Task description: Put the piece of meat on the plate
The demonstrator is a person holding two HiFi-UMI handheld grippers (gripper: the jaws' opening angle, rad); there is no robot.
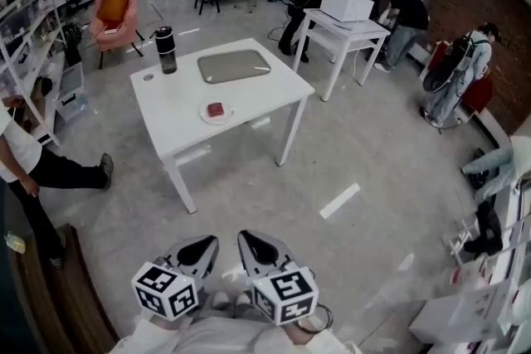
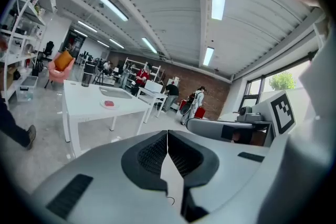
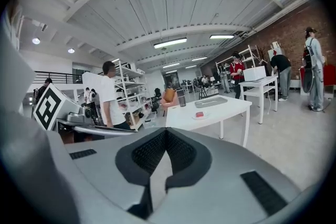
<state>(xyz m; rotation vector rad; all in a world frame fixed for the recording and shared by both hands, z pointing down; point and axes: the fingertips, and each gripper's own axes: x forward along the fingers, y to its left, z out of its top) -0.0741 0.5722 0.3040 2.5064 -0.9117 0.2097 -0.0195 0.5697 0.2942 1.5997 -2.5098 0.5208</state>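
At the left edge of the head view a person (image 1: 37, 166) in a white top and dark trousers stands on the floor, with an orange armchair (image 1: 116, 6) farther back. Next comes the white surface (image 1: 178, 124). A dark tumbler (image 1: 165, 50) stands upright near its far-left corner, a grey tray (image 1: 233, 65) lies flat toward its far side, and a small white plate (image 1: 204, 117) sits close to the near edge. The piece of meat (image 1: 216, 109) — a small red block — already lies on the middle of that plate, well apart from both grippers. Farther right, a second white table (image 1: 365, 27) carries a white box (image 1: 347, 4), and several people stand around it and along the brick wall.

Low in the same view, close to the person's body, the left gripper (image 1: 202, 248) and right gripper (image 1: 255, 244) are held just beside each other, both pointing toward the surface. The left gripper view shows its fingers (image 2: 149, 155) clenched, their dark ribbed pads meeting along a thin seam with nothing between them. The meat is a small red spot on the plate far ahead. The right gripper's fingers (image 3: 184, 152) are likewise pressed together and empty — plate and meat sit on the surface well ahead of them
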